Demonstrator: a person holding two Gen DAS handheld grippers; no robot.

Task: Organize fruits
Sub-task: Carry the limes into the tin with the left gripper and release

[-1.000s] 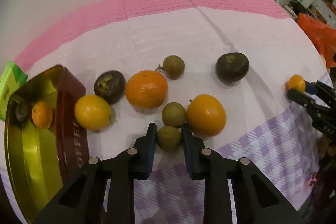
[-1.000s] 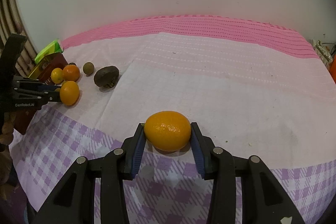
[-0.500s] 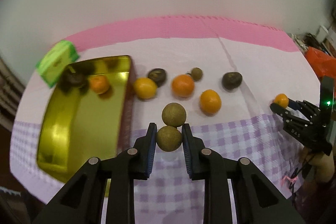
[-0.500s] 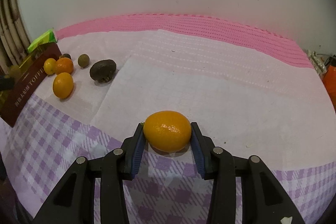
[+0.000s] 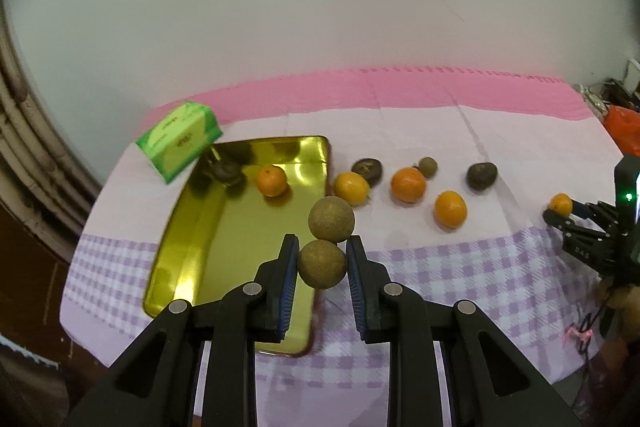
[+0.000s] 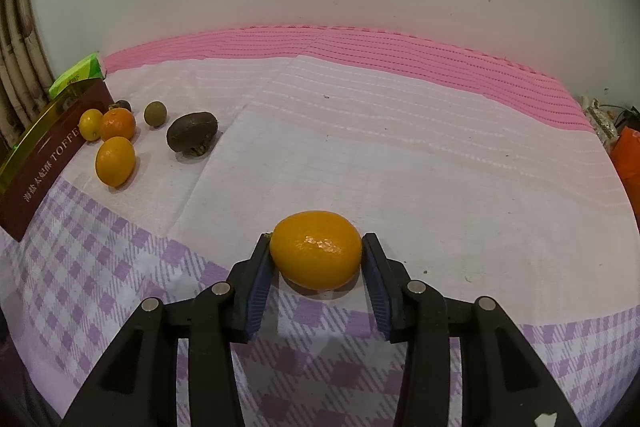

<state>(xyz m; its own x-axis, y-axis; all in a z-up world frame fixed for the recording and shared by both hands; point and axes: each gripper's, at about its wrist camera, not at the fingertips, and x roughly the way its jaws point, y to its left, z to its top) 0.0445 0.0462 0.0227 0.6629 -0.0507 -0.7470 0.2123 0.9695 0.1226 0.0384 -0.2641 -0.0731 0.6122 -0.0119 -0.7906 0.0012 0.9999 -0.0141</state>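
Fruits are clamped in both claws: the left claw (image 5: pixel 322 259) grips a brown round fruit (image 5: pixel 322 263) with a twin (image 5: pixel 331 219) attached, above the gold tin's (image 5: pixel 208 243) right edge, while the right claw (image 6: pixel 316 259) pinches an orange fruit (image 6: pixel 316 249) on the table (image 6: pixel 400 155), far right of the loose fruit beside the tin.

Tin (image 6: pixel 48 155), far left of the right tongs: white "TOFFE" on its maroon side, after a row of Chinese characters too small to read. Green box (image 5: pixel 180 139): print illegible.
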